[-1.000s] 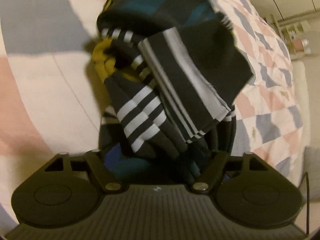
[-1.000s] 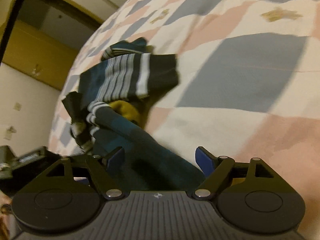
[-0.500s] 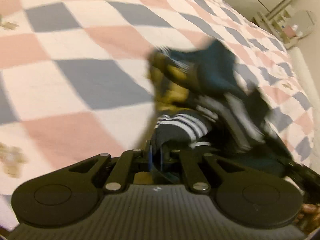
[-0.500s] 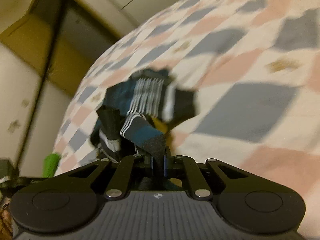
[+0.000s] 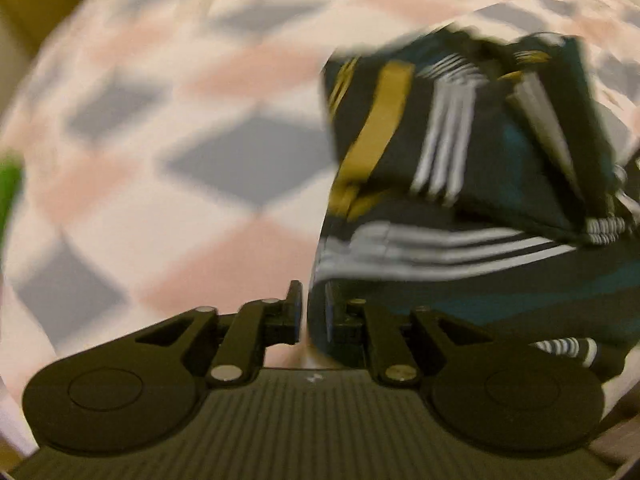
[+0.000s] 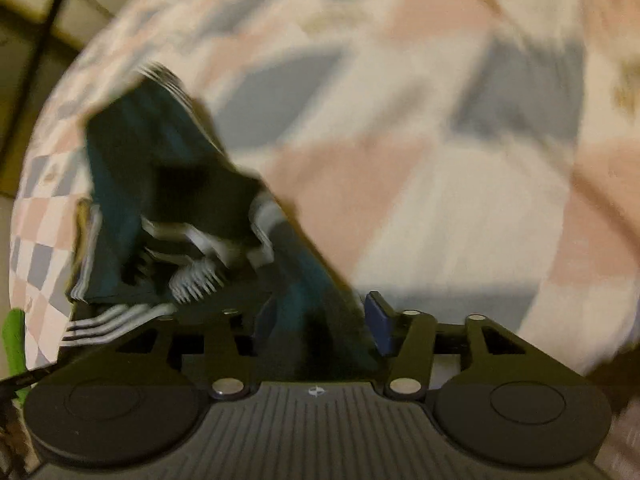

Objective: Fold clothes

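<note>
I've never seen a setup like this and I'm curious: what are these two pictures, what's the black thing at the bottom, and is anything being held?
There is no robot here. A person holds a two-finger tool in each hand, and a wide-angle camera on each looks forward along its fingers, so the black shape at the bottom is the tool itself. One picture comes from the left tool, the other from the right tool. Both are blurred.

Below is a bedspread checked in pink, grey and cream. Over it is a crumpled dark striped garment with teal, white and mustard bands.

The left tool's jaws are opening: a narrow gap shows bedspread, with the cloth just beside it. The right tool's jaws are opening too. Cloth lies between them, but nothing is pinched.
</note>
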`<state>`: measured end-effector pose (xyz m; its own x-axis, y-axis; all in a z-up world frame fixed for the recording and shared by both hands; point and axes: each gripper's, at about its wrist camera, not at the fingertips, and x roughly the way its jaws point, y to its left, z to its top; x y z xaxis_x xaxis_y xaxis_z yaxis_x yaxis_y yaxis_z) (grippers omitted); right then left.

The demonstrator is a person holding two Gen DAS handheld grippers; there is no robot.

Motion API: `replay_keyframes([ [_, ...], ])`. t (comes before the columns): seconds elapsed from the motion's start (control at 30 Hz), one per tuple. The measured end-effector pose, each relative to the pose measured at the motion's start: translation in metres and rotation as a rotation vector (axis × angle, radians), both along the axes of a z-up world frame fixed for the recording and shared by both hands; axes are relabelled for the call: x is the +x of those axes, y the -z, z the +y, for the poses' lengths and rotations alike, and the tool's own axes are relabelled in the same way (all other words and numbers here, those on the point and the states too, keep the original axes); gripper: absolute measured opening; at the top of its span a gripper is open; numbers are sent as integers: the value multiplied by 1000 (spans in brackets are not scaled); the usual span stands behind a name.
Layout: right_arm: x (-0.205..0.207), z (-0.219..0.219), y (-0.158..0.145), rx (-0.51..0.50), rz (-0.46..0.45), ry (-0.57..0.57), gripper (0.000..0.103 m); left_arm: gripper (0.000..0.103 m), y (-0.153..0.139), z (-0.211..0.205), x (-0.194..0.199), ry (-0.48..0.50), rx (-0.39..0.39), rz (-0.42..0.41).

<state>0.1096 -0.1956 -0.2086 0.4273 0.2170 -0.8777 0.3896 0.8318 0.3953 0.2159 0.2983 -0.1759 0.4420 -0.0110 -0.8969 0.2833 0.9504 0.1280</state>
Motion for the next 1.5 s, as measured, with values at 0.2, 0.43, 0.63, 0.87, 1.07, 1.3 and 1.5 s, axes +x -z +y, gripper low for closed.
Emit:
replay_keyframes([
  [0.2,41,24,-23,49,-227,-106,55,17,2,-80,-18,330,81,-201],
  [0.43,78,68,29,417,-197,-138,55,20,46,-138,-32,449,74,-175],
  [0.63,105,101,53,382,-219,-175,45,20,56,-145,-37,454,92,-168],
  [0.87,99,45,12,354,-494,43,8,28,53,-182,-44,602,62,-211],
  [1.07,90,-45,20,224,-308,453,23,49,62,-233,-52,772,21,-226],
  [1.3,75,-25,21,133,-265,218,69,53,96,-265,-53,852,91,-232],
  [1.5,83,-32,40,243,-219,343,69,8,77,-237,-28,697,44,-321],
])
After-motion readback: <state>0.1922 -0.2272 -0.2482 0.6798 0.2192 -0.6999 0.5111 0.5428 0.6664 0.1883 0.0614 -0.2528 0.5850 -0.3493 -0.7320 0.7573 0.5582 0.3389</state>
